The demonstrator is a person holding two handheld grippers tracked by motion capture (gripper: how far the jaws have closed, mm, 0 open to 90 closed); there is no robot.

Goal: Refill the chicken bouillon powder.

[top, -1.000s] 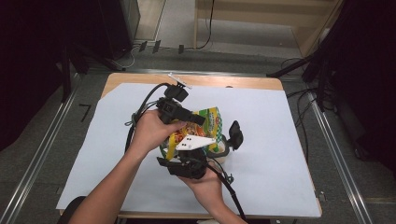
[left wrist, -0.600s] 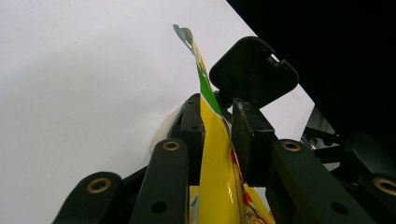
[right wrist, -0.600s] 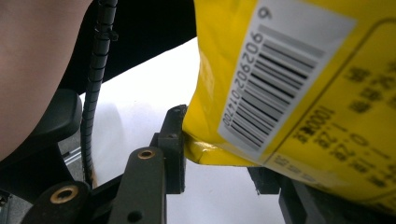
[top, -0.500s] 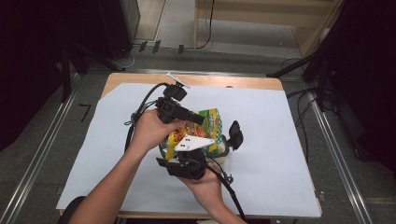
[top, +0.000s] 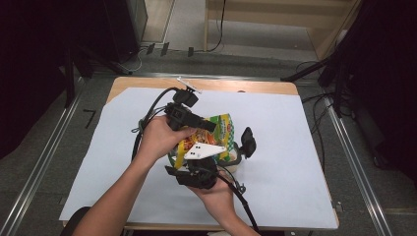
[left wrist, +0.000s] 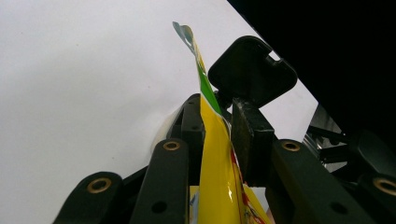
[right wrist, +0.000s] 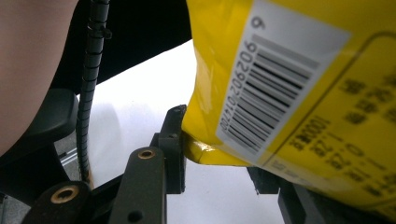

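Gripping the yellow snack bag (top: 216, 140) at centre frame, the left tongs (left wrist: 217, 126) clamp its top edge. The right tongs (right wrist: 217, 154) pinch its bottom corner. Nothing has shifted since a second ago, so the bag hangs steady above the worktop (top: 295, 142).

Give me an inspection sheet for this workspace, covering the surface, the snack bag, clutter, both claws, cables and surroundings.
Surface: table under a white sheet.
Job's things: yellow snack bag held above the sheet.
Clutter: nothing seen.
Grippers: left claw clamps the bag's thin edge; right claw grips its barcode end.
Cables: black cable loops behind the left hand; another trails toward the near edge.
Surroundings: grey floor, metal rails, dark equipment.
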